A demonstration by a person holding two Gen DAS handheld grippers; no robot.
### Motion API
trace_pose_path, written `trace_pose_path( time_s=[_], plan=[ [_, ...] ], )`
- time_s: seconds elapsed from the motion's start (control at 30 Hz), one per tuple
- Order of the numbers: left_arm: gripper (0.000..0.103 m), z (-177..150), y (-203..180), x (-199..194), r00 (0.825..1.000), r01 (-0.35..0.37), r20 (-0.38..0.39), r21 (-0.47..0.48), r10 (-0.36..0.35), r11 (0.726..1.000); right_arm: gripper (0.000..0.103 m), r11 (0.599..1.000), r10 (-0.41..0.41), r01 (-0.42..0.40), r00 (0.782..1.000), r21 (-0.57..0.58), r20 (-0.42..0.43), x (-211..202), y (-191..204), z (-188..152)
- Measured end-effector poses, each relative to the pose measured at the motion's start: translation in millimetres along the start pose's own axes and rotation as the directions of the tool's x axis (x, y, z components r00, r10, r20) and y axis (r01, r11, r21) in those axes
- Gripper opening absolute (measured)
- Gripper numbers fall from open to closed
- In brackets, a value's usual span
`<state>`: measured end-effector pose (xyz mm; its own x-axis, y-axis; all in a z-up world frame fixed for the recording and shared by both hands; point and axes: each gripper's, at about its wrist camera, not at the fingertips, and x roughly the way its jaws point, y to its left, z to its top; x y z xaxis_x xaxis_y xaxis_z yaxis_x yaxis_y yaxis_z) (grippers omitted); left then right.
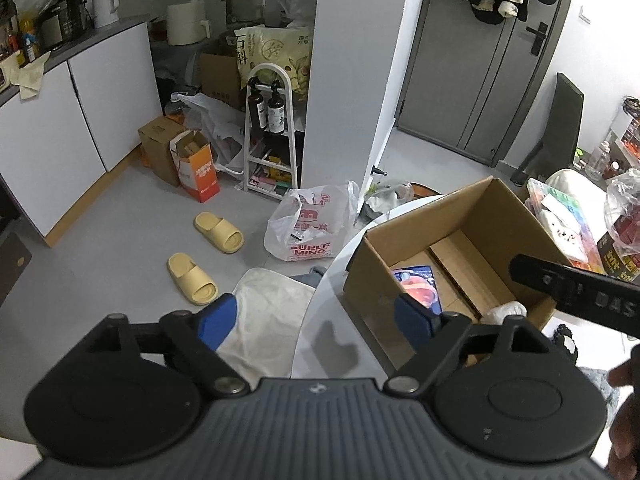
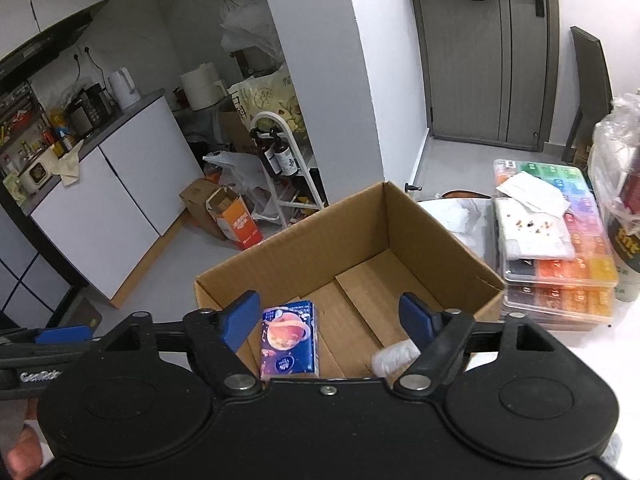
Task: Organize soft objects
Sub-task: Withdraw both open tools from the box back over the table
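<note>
Right claw (image 2: 328, 318) agape, tissue pack (image 2: 287, 340) base hidden

The white plastic bag (image 1: 310, 222) on the floor carries red print reading "SUPER MING". In the left wrist view the black arm (image 1: 580, 290) crossing at right shows the letters "DAS". In the right wrist view the black bar (image 2: 36, 376) at lower left reads "GenRob", cut off by the claw body. The yellowish sack (image 1: 276, 54) bears large Chinese characters.
</note>
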<state>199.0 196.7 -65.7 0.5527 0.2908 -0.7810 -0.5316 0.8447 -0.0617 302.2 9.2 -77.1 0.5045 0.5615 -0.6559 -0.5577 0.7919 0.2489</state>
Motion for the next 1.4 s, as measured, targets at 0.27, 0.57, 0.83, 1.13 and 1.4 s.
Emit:
trace_pose_path(
  time_s=[0.27, 0.57, 0.83, 1.13, 1.4],
  plan=[
    [0.095, -2.7, -9.4, -10.6, 1.000, 0.015, -0.019, 0.026, -0.014, 1.000, 0.092, 0.999, -0.020, 0.020, 1.000, 0.026, 0.002, -27.3, -7.9, -6.9],
    [0.103, -7.3, -21.1, -31.9, 0.999, 0.031, 0.039, 0.071, -0.034, 0.997, 0.103, 0.995, -0.096, 0.095, 0.995, 0.037, 0.038, -62.4, -8.4, -18.9],
    [0.103, -9.6, -21.3, -47.8, 0.994, 0.067, 0.079, 0.087, -0.074, 0.994, 0.103, 0.986, -0.122, 0.111, 0.989, 0.126, 0.081, -92.6, -17.2, -35.6],
    [0.103, -20.2, -27.4, -67.2, 0.987, 0.101, 0.114, 0.131, -0.116, 0.986, 0.103, 0.977, -0.166, 0.145, 0.977, 0.153, 0.132, -126.7, -24.0, -53.4],
    [0.103, -26.5, -35.1, -81.9, 0.981, 0.144, 0.107, 0.163, -0.163, 0.976, 0.103, 0.970, -0.188, 0.157, 0.969, 0.187, 0.162, -155.5, -37.9, -61.8]
  ],
)
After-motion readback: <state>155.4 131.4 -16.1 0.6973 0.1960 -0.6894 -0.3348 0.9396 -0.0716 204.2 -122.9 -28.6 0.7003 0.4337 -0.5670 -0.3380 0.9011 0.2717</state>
